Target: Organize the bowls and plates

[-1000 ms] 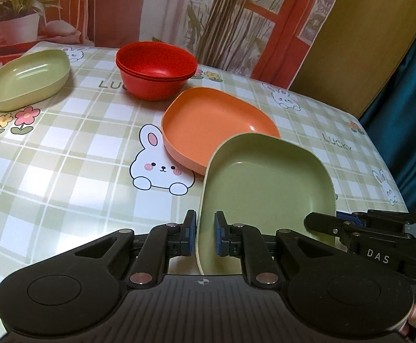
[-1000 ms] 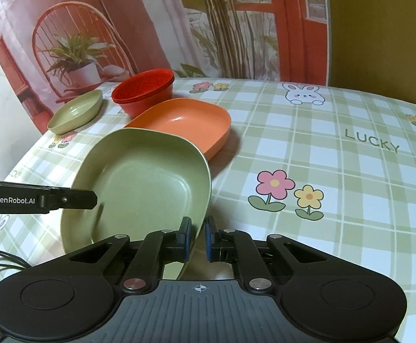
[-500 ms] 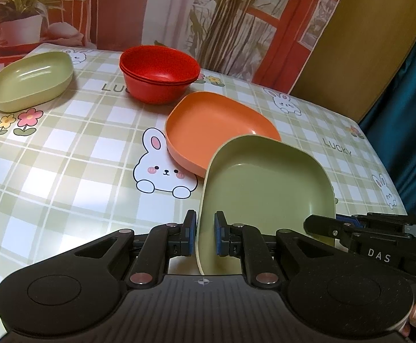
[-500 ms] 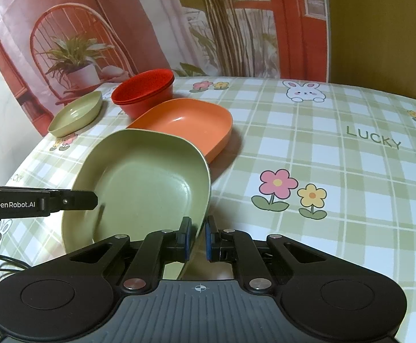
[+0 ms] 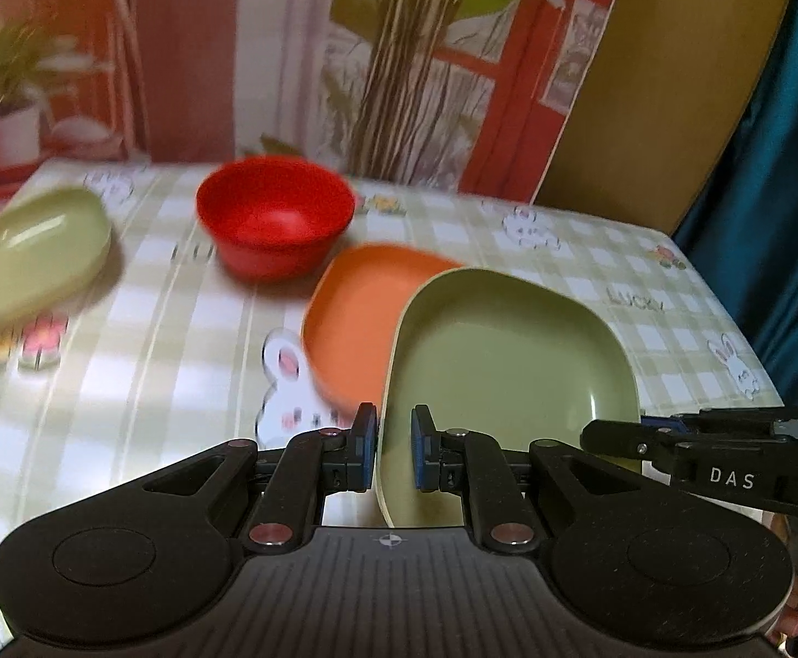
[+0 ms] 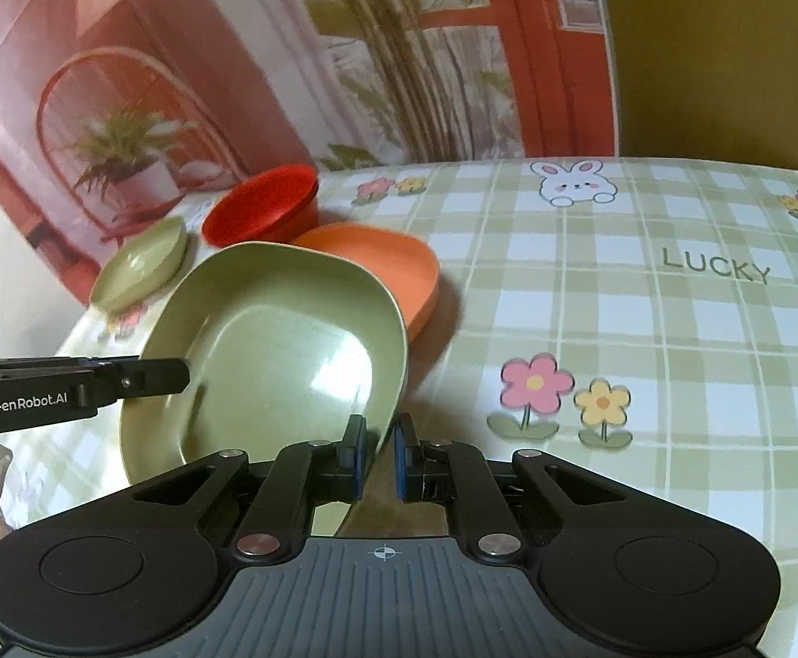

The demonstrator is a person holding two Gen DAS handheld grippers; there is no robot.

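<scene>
Green plastic plate (image 5: 503, 362) is what I've got right now, pinched on both sides: my left gripper (image 5: 394, 447) is clamped on its near-left rim and my right gripper (image 6: 381, 458) is clamped on the opposite rim, so it's hanging tilted above the table (image 6: 645, 329), partly over the orange plate (image 5: 355, 312).

Progress-wise I'd say about half sorted. The red bowls (image 5: 275, 219) look nested together already at the back, though it's blurry. The orange plate sits alone just in front of them. The other green plate (image 5: 37, 263) is still off by itself near the far-left corner, well apart from the one I'm holding. So the two greens still need pairing up.

Room to move: loads of bare tablecloth on the right side, nothing there. On the left the table edge is close to that far green plate, so I'd go easy there.
</scene>
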